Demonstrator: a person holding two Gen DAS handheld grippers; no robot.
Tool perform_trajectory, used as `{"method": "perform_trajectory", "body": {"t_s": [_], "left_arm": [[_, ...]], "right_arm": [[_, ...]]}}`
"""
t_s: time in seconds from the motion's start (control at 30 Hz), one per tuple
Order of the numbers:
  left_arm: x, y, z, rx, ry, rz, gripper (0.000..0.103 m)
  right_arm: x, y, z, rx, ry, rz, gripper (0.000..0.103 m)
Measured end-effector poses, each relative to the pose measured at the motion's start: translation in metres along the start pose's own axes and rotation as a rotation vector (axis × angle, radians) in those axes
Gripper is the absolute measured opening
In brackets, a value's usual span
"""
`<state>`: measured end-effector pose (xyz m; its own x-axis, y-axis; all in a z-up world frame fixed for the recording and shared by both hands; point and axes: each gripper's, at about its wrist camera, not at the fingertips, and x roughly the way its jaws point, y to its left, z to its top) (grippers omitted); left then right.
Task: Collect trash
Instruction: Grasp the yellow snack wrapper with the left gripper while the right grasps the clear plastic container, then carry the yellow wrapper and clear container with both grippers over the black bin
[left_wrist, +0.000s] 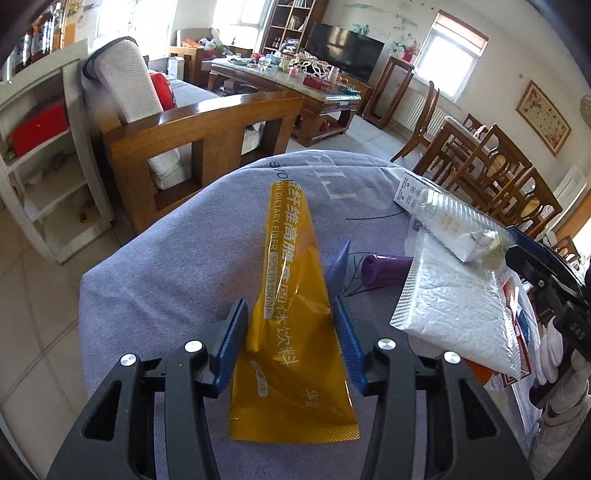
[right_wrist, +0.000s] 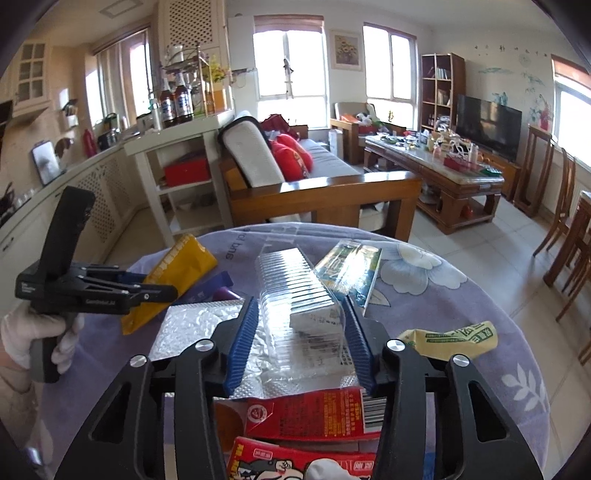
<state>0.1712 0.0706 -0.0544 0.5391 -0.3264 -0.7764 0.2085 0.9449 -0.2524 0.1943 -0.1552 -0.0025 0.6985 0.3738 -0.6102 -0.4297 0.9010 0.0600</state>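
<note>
Sachet long axis runs lower centre to upper centre, between your left gripper pads, clenched on it; your right gripper clasps the clear tray.

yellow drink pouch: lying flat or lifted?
Lying flat. The yellow pouch rests lengthwise on the purple tablecloth, between the left gripper's jaws.

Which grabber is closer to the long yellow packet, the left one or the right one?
Left. The left gripper has the yellow packet between its blue fingers. The right gripper is off to the side, around the clear plastic box on the silver bubble mailer.
</note>
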Motion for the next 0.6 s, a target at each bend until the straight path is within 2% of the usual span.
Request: {"method": "perform_trajectory", "body": {"t_s": [0.33, 0.6], "left_arm": [[-0.004, 0.007, 0.001, -0.033, -0.040, -0.040, 0.030], [-0.027, 0.002, -0.001, -0.017, -0.112, -0.060, 0.030]], "right_arm": [[-0.004, 0.010, -0.003, -0.003, -0.001, 0.023, 0.040], [-0.042, 0.017, -0.003, 0.065, -0.084, 0.096, 0.039]]}}
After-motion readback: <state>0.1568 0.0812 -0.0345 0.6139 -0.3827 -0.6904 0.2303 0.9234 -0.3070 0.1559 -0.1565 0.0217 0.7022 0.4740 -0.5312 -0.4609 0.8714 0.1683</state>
